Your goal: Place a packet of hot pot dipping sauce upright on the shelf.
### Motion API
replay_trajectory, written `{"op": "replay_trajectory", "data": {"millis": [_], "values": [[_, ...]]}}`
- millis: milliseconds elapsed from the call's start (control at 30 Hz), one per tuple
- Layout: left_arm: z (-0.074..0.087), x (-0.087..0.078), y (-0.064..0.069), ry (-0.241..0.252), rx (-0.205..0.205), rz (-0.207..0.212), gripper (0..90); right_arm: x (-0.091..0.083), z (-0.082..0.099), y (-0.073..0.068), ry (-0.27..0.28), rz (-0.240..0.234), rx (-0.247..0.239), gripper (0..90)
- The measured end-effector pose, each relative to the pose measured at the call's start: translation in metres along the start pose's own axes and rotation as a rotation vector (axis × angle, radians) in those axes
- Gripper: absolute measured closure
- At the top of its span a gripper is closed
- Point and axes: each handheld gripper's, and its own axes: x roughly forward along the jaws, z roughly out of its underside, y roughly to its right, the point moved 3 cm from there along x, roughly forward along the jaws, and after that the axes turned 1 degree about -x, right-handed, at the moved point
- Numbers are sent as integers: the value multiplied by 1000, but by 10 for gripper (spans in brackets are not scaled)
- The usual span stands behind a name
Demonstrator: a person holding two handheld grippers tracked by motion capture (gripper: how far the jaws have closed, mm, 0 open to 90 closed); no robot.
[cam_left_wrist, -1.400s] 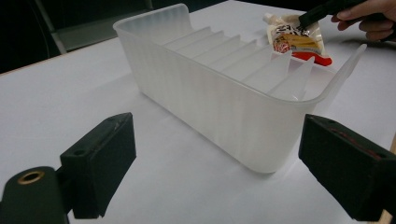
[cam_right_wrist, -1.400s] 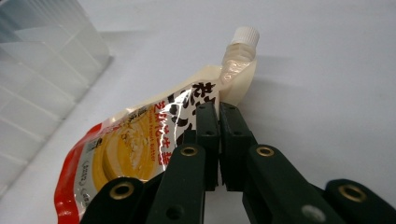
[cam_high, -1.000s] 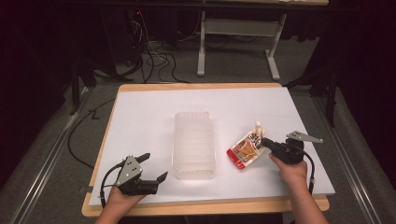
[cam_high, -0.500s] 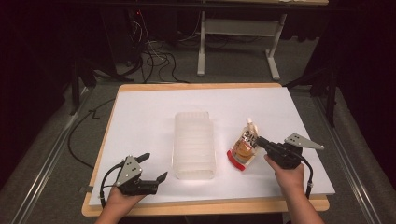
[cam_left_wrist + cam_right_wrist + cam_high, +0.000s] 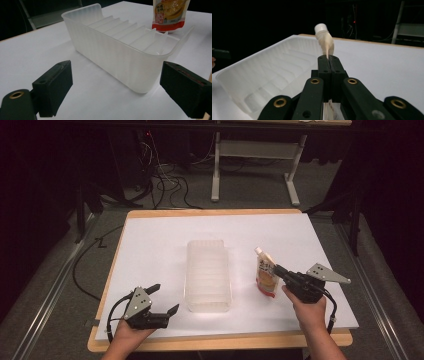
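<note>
Lab or test bay — dark surround, white-topped table (image 5: 165, 235), grey carpet floor (image 5: 55, 270), loose cables (image 5: 165, 185), metal desk frame (image 5: 255, 165) behind.

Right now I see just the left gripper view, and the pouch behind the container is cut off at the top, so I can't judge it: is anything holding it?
Observer: Yes, the right tool is shut on the pouch's side edge.
Operator: Which way does its top point?
Observer: Its white spout cap points up and away from the person.
Operator: Does it touch the container?
Observer: No. In the high view, bare white tabletop shows between the pouch and the clear plastic container.
</note>
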Motion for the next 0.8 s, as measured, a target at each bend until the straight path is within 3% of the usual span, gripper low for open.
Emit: {"op": "replay_trajectory", "data": {"millis": [267, 533, 800], "values": [[0, 1, 0, -3, 0, 3, 117, -11, -7, 15, 83, 100, -21, 900], [0, 0, 0, -2, 0, 2, 117, -9, 4, 24, 42, 145, -36, 900], [-1, -2, 0, 4, 2, -1, 117, -25, 13, 20, 2, 162, -65, 891]]}}
